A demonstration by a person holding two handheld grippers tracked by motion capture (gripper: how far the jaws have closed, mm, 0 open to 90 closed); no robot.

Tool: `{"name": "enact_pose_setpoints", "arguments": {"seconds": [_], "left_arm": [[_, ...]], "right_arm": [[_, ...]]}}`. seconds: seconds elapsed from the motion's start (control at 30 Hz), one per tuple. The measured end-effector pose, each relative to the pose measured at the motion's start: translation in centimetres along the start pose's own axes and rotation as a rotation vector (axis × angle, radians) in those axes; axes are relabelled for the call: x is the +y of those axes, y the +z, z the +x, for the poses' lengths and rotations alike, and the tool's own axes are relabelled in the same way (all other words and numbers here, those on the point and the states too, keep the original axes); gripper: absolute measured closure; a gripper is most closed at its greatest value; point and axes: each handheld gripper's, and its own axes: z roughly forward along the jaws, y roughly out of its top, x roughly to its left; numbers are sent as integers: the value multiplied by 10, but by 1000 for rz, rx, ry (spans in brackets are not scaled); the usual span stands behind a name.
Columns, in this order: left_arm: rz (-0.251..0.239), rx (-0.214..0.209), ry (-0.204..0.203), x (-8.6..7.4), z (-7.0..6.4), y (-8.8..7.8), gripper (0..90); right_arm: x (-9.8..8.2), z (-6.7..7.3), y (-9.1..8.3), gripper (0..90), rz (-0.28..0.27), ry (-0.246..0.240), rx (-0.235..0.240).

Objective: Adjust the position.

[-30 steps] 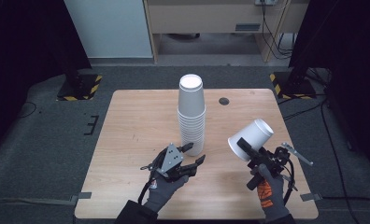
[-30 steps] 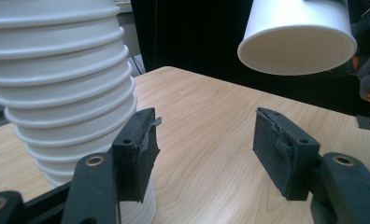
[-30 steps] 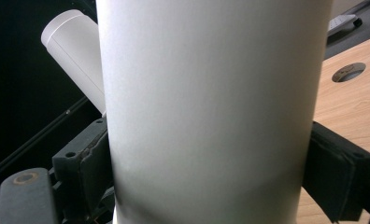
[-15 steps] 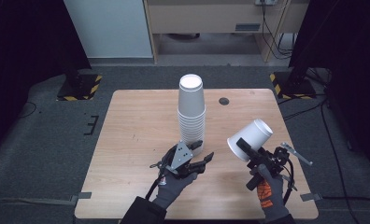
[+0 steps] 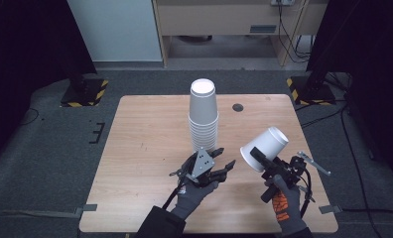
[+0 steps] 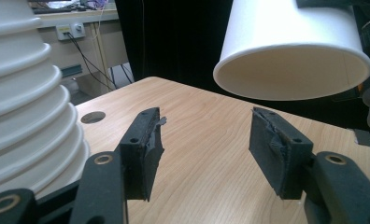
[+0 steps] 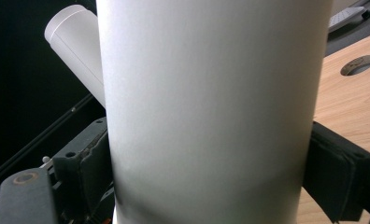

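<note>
Left gripper (image 5: 223, 167) has slid right along the table (image 5: 145, 144) past the cup stack (image 5: 203, 116), jaws half open, closing a little, nothing between them. Right gripper (image 5: 259, 157) clamps 1 paper cup (image 5: 264, 148) tilted, above the table. Likely a handover or regrip next.

The cup stack (image 5: 203, 116) blocks the table (image 5: 145, 148) centre; bare wood lies open on its left.
</note>
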Motion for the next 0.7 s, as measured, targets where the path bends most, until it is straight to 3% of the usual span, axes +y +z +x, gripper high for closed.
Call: {"name": "enact_pose_setpoints", "arguments": {"seconds": [0.7], "left_arm": [[-60, -16, -4, 10, -9, 32, 450]], "right_arm": [[-2, -2, 1, 137, 10, 22, 11]]}}
